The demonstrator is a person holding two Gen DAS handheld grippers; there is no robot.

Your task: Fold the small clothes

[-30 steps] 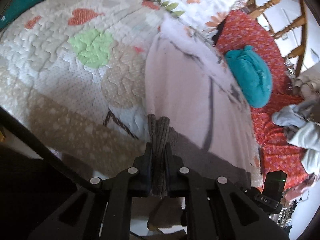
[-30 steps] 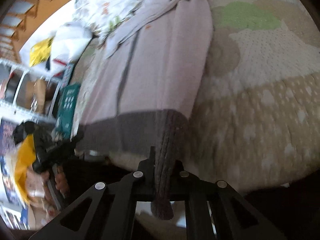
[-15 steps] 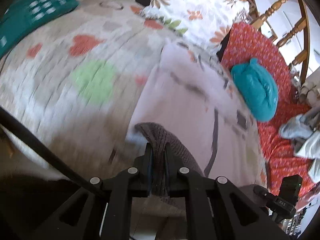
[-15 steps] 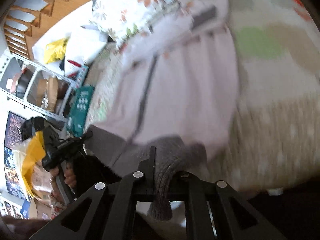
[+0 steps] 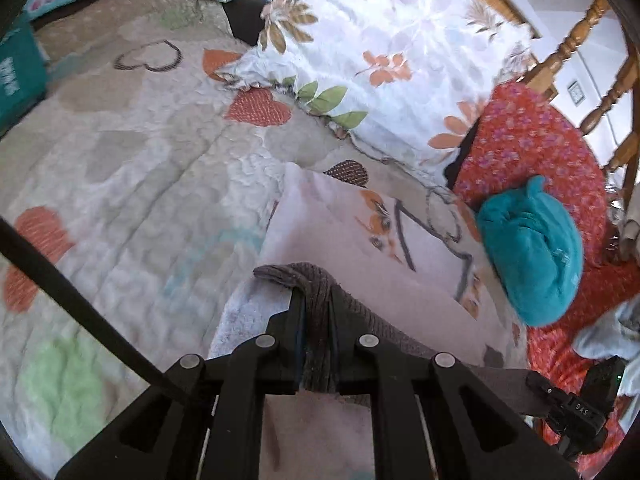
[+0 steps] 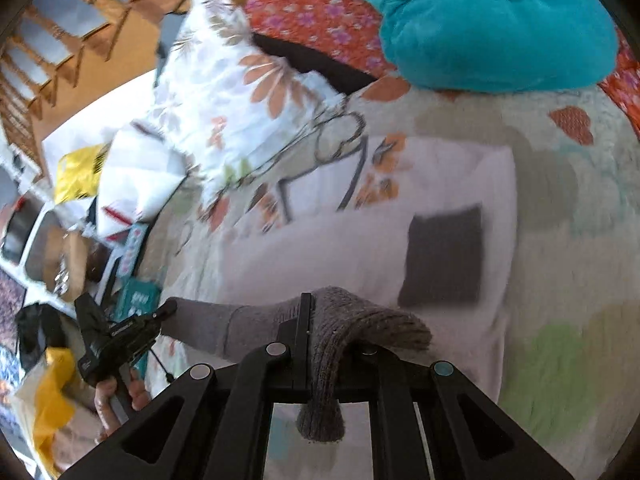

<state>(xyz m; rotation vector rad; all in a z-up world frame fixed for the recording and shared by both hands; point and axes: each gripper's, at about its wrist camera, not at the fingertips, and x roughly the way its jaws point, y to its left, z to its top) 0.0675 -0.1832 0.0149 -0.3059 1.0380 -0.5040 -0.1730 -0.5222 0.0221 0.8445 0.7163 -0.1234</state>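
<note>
A pale pink garment (image 5: 344, 236) with a grey ribbed hem lies on the quilted bed, folded over on itself. My left gripper (image 5: 316, 308) is shut on the left corner of the grey hem (image 5: 304, 276), held over the garment's upper part. My right gripper (image 6: 332, 320) is shut on the right corner of the hem (image 6: 368, 316), above the pink cloth (image 6: 320, 248) and beside its dark square patch (image 6: 442, 256). The hem stretches between both grippers. The left gripper (image 6: 116, 340) and the hand holding it show at the lower left of the right wrist view.
A heart-patterned quilt (image 5: 132, 184) covers the bed. A floral pillow (image 5: 384, 52) lies beyond the garment. A teal bundle (image 5: 532, 256) sits on a red floral cloth (image 5: 532, 140) to the right. A teal box (image 5: 16, 68) lies far left. Wooden chairs (image 5: 576, 40) stand behind.
Both grippers have carried the grey hem forward over the garment towards its collar end, folding the garment in half. The pillow and teal bundle now appear much closer.
</note>
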